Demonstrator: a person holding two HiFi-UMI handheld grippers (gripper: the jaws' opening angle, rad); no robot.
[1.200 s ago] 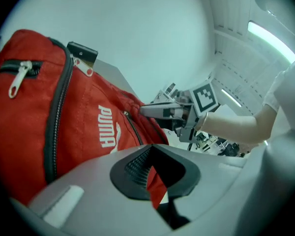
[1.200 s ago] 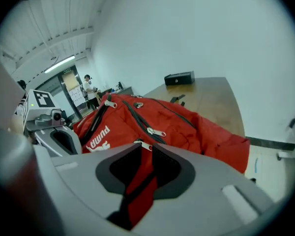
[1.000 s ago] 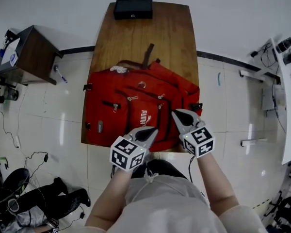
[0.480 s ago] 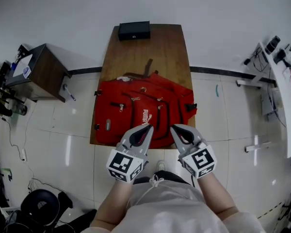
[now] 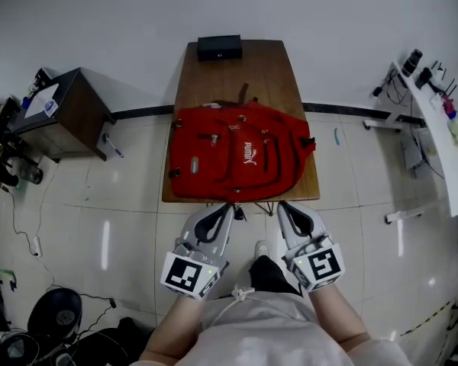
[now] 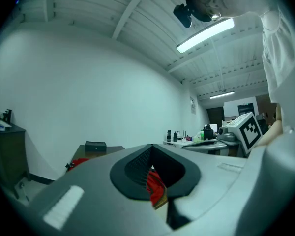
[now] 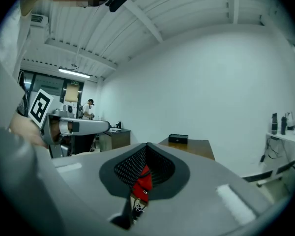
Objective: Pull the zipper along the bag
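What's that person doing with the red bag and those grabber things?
A person stands facing a wooden table with a red backpack lying on it. They hold the left gripper and the right gripper by the table's near edge, both shut and empty. Neither touches the backpack, so no zipper is being pulled now.
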